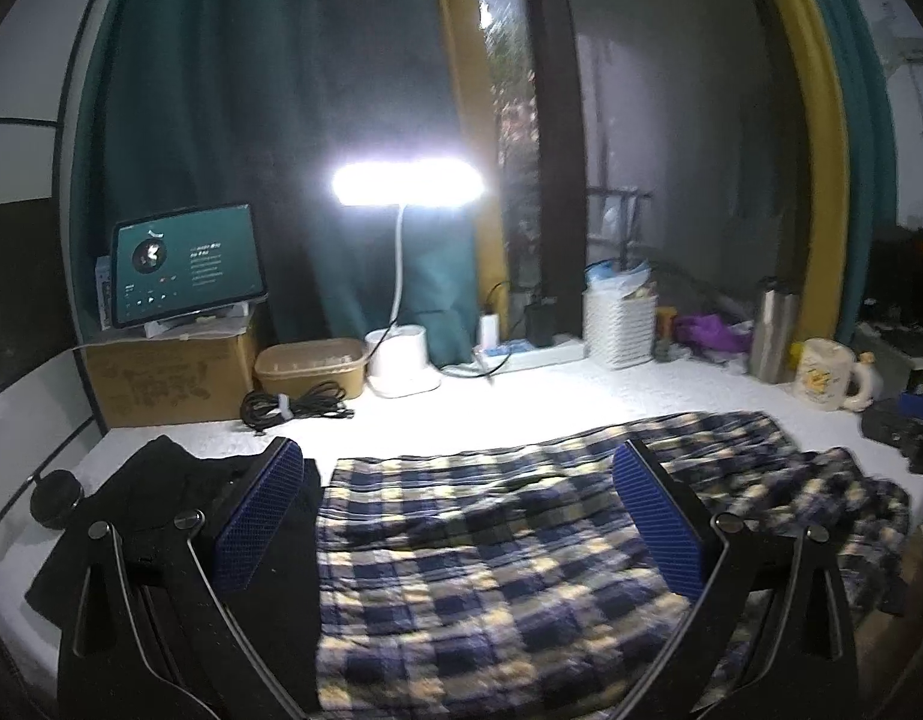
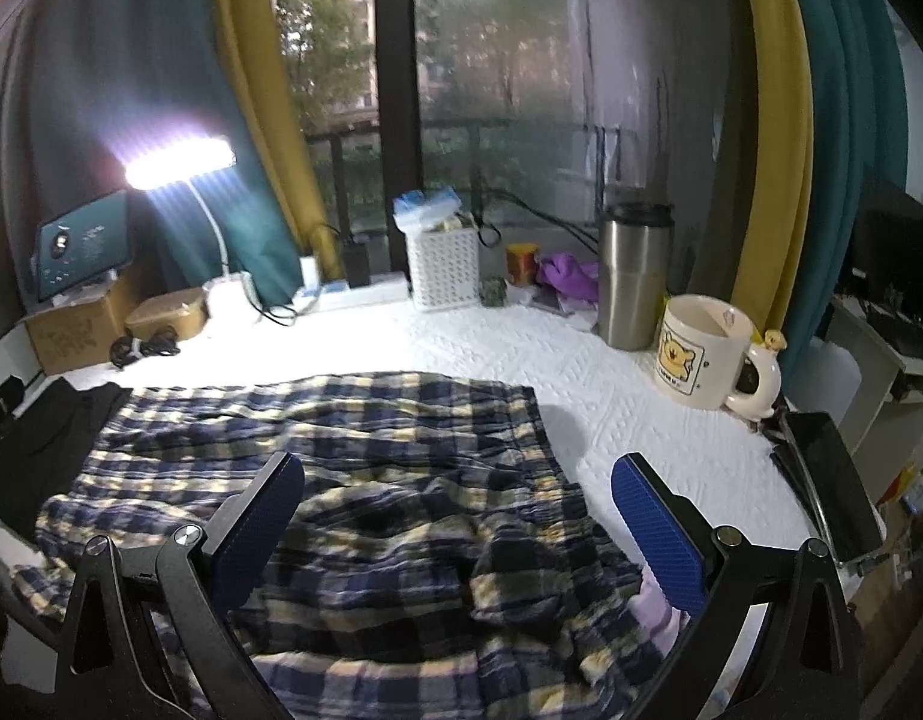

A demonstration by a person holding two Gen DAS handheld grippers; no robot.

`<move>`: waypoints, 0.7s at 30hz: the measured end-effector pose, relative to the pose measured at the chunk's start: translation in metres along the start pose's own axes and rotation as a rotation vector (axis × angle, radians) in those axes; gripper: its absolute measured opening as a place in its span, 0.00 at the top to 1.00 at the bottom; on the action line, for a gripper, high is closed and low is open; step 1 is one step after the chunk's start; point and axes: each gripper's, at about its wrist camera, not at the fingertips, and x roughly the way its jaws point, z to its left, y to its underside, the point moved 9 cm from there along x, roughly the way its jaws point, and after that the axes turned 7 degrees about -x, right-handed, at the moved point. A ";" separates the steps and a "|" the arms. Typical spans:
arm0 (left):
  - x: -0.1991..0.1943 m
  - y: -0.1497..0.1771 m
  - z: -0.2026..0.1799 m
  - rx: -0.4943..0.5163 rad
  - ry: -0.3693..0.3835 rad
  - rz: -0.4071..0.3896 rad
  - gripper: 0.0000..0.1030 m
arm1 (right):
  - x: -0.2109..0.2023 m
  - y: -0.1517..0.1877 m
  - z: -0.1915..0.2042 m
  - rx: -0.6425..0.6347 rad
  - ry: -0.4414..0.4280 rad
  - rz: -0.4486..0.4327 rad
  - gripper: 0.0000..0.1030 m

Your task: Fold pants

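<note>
Across the middle of the white tabletop (image 2: pixel 611 420) the plaid pants (image 2: pixel 353 480) lie spread but rumpled, running from about 9 o'clock toward 4 o'clock in the right wrist view, with a bunched heap near the right gripper (image 2: pixel 458 483). That gripper hangs above the heap with its jaws spread wide and nothing between them; the left gripper (image 1: pixel 458 468) is likewise wide apart and empty over the flatter stretch of the pants (image 1: pixel 491 552). No fold looks made yet, by the way the cloth lies. The main risk, as a judgement, is a pinch that takes only the top layer of the crumpled heap, so the lift drags a tangle instead of a clean edge. A black garment (image 1: pixel 173 498) lies touching the pants at 9 o'clock in the left wrist view; a low grasp there could catch both fabrics at once. At 2 o'clock in the right wrist view a mug (image 2: pixel 704 354) and a steel tumbler (image 2: pixel 632 282) stand near the cloth's far end, and a wide swing of a leg could knock them over. A dark flat device (image 2: pixel 833 474) sits at the tabletop edge at 3 o'clock, open to being swept off. The lamp (image 1: pixel 410 180) glares hard, which may hide the hems.
</note>
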 end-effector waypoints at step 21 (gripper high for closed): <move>0.199 0.049 0.089 0.040 -0.084 0.481 0.09 | 0.201 -0.036 -0.055 0.007 -0.166 0.329 0.35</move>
